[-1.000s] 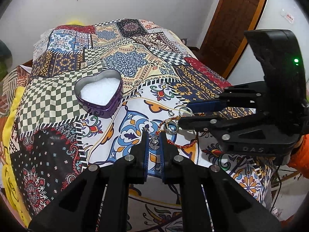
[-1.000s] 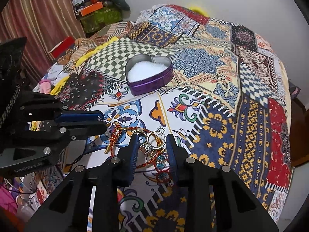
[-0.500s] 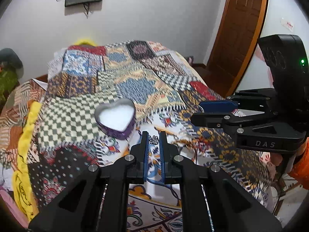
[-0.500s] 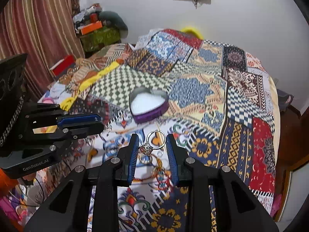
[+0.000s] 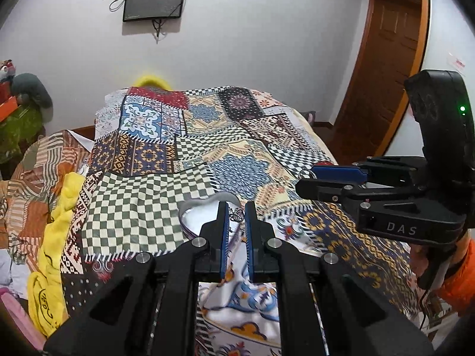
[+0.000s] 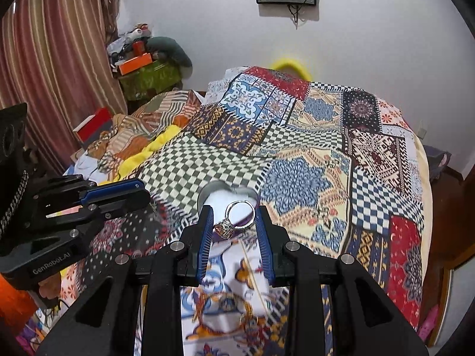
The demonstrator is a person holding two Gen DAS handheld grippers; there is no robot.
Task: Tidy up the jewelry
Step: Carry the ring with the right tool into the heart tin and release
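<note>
Silver stone-set ring point(image 6: 237, 219): pinched in right gripper point(image 6: 236, 222), now lifted off the bedspread.
Small silver charm point(image 5: 237, 215): clamped in left gripper point(image 5: 236, 218), likewise raised.
Heart-shaped purple tin point(image 5: 198, 216): just ahead; dropping next, probably.

Left hand-held gripper point(image 5: 236, 216): matte black angular body, two black fingers lined with ribbed blue pads point(image 5: 224, 237), round silver screws at the joints; white "GenRobot.AI" lettering on its side in the right wrist view. Right hand-held gripper point(image 6: 234, 222): same black build, blue ribbed pads point(image 6: 207, 237), silver screws; white "DAS" lettering, a lit green indicator light point(image 5: 462, 108) on the upright black housing and a thin black cable point(image 5: 423, 311) beneath it. Orange sleeve point(image 5: 457, 279) at the wrist; a patch of skin shows.
</note>
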